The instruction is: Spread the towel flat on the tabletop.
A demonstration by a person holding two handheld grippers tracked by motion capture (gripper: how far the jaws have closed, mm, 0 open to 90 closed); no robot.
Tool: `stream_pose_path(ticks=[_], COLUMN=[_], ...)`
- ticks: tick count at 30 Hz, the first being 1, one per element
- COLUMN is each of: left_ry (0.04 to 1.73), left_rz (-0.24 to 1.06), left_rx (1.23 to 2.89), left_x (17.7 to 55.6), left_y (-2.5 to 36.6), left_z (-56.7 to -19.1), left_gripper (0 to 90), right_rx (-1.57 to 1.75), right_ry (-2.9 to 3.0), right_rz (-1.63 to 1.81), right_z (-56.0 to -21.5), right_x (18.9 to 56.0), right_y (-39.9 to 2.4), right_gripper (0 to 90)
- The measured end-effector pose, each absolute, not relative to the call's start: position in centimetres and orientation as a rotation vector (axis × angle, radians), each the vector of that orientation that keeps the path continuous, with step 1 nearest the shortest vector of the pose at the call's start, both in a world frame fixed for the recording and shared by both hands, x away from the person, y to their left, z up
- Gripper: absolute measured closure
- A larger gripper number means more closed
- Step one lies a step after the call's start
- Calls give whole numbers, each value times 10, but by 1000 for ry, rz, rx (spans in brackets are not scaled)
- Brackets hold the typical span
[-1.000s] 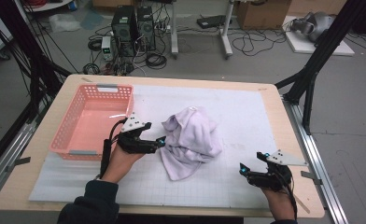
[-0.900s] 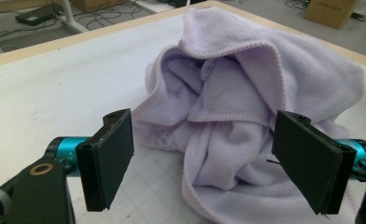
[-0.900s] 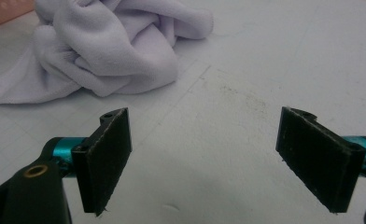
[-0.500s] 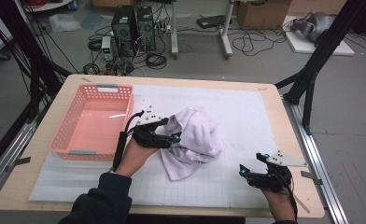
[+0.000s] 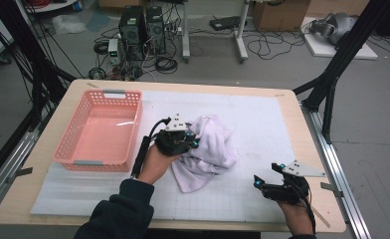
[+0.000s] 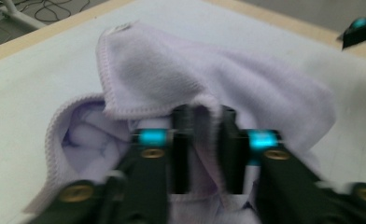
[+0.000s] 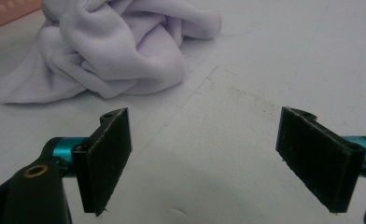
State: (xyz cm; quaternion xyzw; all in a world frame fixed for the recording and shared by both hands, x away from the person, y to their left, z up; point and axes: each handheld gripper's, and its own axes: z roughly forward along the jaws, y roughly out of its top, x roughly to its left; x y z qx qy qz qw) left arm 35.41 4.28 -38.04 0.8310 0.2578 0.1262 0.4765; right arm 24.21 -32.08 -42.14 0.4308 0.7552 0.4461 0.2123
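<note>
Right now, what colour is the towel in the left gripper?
Pale lilac towel, clearest in the left gripper view.

Lighting's pretty even and soft from overhead, nothing harsh, just faint shadows under the crumpled towel (image 5: pixel 205 149) and the pink basket (image 5: pixel 101 130). The high view is a bit grainy and low-res, with dark floor corners. The left gripper view is the worst: smeared and blurry, its jaws soft, teal lights glowing. The right gripper view is sharp up close, and the white mat (image 7: pixel 246 116) looks slightly washed out.

Pale lilac towel (image 5: pixel 210 149) — crumpled in a heap mid-table, hemmed edges folded over.
</note>
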Motion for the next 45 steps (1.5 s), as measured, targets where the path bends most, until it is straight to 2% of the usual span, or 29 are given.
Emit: stream_pose_path(ticks=[12, 22, 35, 37, 39, 40, 42, 45], left_ry=[661, 682, 659, 660, 657, 656, 643, 612], left_rz=[354, 379, 378, 371, 363, 360, 354, 339], left_rx=[1995, 1958, 1976, 1979, 1981, 1983, 1989, 1992], left_x=[333, 306, 277, 275, 273, 272, 269, 265], left_y=[77, 108, 121, 123, 123, 123, 122, 116], left_z=[-377, -380, -393, -396, -399, -400, -401, -402], left_gripper=[876, 877, 876, 877, 876, 876, 877, 876], right_rx=[1195, 1196, 1242, 1261, 1249, 1252, 1255, 1269], right_ry=[2110, 2188, 2407, 2457, 2456, 2458, 2458, 2385], right_rz=[1251, 1281, 1223, 1187, 1182, 1178, 1150, 1141], right_z=[-419, -418, -436, -442, -441, -439, -435, -427], right_x=[254, 299, 357, 361, 360, 359, 357, 351], right_y=[-317, -291, -223, -216, -214, -215, -220, -238], right_gripper=[166, 179, 410, 489, 689, 747, 786, 795])
